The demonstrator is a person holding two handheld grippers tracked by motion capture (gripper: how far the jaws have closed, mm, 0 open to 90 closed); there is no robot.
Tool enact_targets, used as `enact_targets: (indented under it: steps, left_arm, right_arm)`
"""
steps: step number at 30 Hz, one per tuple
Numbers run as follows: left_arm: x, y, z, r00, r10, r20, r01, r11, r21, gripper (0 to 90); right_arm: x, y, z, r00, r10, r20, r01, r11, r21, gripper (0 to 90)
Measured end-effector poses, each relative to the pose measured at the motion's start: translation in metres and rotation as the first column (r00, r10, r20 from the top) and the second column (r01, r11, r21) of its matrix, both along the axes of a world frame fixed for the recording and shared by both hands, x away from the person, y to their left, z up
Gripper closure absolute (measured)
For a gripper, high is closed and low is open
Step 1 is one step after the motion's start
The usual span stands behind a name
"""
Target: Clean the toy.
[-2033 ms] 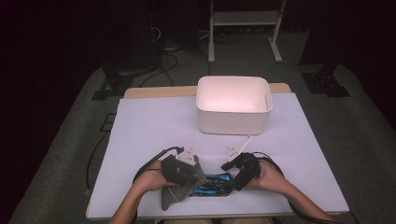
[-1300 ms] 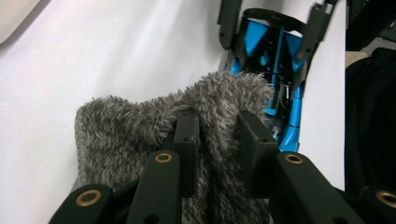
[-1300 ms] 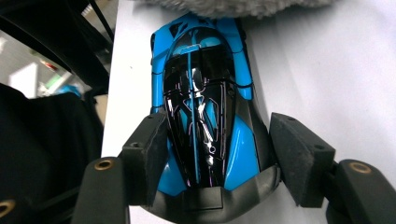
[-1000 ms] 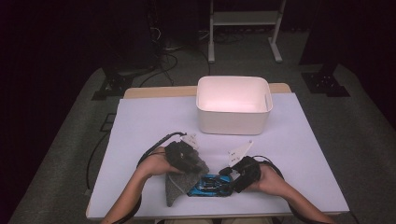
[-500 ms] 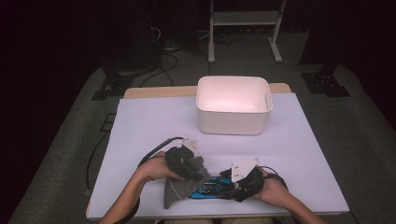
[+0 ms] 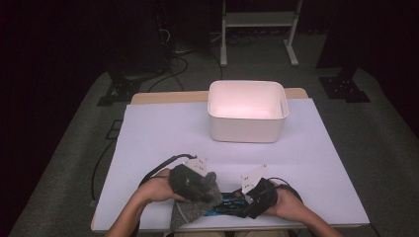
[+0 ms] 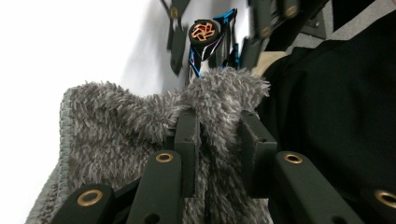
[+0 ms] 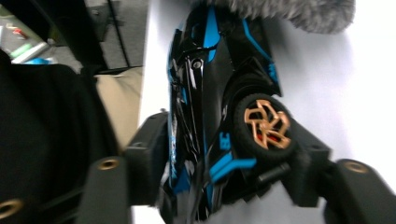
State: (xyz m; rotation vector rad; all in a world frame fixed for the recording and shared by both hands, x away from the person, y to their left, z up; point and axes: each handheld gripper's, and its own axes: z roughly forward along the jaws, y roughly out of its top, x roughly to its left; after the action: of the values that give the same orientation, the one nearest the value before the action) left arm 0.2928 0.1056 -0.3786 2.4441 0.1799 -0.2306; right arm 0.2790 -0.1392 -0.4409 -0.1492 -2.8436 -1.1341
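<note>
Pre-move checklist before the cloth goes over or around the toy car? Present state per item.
1. Left gripper pinching the grey fuzzy cloth: ok, a fold sits between the pads.
2. Right gripper around the black and blue toy car: ok, jaws flank the body by the wheel; they have just been closing.
3. Cloth next to car: ok, its edge overlaps one end.
4. White bin clear of the work: ok.
5. Cables free of cloth: cannot tell.

High view looks down and forward over the worktop (image 6: 316,163), far off. Both gripper views sit close behind their jaws, sharing the toy car (image 8: 219,116).
</note>
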Motion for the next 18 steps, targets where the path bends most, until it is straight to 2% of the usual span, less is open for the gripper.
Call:
enact_targets:
  steps: [1, 2, 3, 4, 8, 11, 13, 15, 16, 17, 18]
  left_arm:
    - [0.0, 0.0, 0.0, 1.0, 0.0, 0.0, 0.0, 1.0, 0.0, 72.0]
    - [-0.002, 0.0, 0.0, 1.0, 0.006, 0.002, -0.006, 1.0, -0.006, 72.0]
    - [-0.004, 0.001, 0.0, 1.0, 0.004, 0.004, -0.004, 0.9999, -0.012, 72.3]
    - [-0.006, 0.002, 0.0, 0.9999, 0.003, 0.015, -0.002, 0.9999, -0.016, 73.4]
    - [-0.005, 0.003, 0.002, 0.9995, 0.019, 0.026, -0.018, 0.9993, -0.032, 74.2]
    - [-0.002, 0.0, 0.008, 0.9986, 0.025, 0.047, -0.024, 0.9993, -0.027, 74.2]
    - [0.002, -0.003, 0.013, 0.9977, 0.024, 0.063, -0.023, 0.9996, -0.018, 74.2]
    - [0.008, -0.009, 0.016, 0.9952, 0.034, 0.092, -0.035, 0.9994, 0.008, 74.2]
    - [0.01, -0.011, 0.016, 0.9936, 0.035, 0.107, -0.038, 0.999, 0.025, 74.2]
    - [0.01, -0.011, 0.016, 0.9936, 0.035, 0.107, -0.038, 0.999, 0.025, 74.2]
    - [0.013, -0.014, 0.015, 0.9919, 0.045, 0.119, -0.051, 0.9975, 0.05, 74.2]
  right_arm:
    - [-0.001, 0.002, -0.002, 0.9998, 0.018, -0.012, -0.018, 0.9998, 0.004, 48.4]
    - [-0.001, 0.002, -0.002, 0.9998, 0.018, -0.012, -0.018, 0.9998, 0.004, 48.4]
    - [-0.002, 0.003, -0.004, 0.999, 0.04, -0.021, -0.04, 0.9991, 0.012, 52.9]
    - [-0.005, 0.004, -0.004, 0.9987, 0.05, 0.002, -0.05, 0.9986, 0.016, 54.1]
    - [-0.008, 0.003, -0.005, 0.9988, 0.037, 0.032, -0.038, 0.9991, 0.021, 54.5]
    - [-0.009, 0.003, -0.003, 0.9945, 0.014, 0.104, -0.014, 0.9999, 0.003, 54.7]
    - [-0.004, 0.001, -0.001, 0.9907, 0.002, 0.136, -0.002, 1.0, -0.001, 54.8]
    - [0.0, 0.0, 0.002, 0.9859, -0.004, 0.167, 0.007, 0.9998, -0.017, 54.8]
    - [0.004, -0.001, 0.002, 0.9873, -0.004, 0.159, 0.005, 0.9999, -0.008, 54.7]
    - [0.004, -0.001, 0.002, 0.9873, -0.004, 0.159, 0.005, 0.9999, -0.008, 54.7]
    - [0.006, -0.002, 0.003, 0.989, -0.005, 0.148, 0.005, 1.0, -0.002, 54.6]
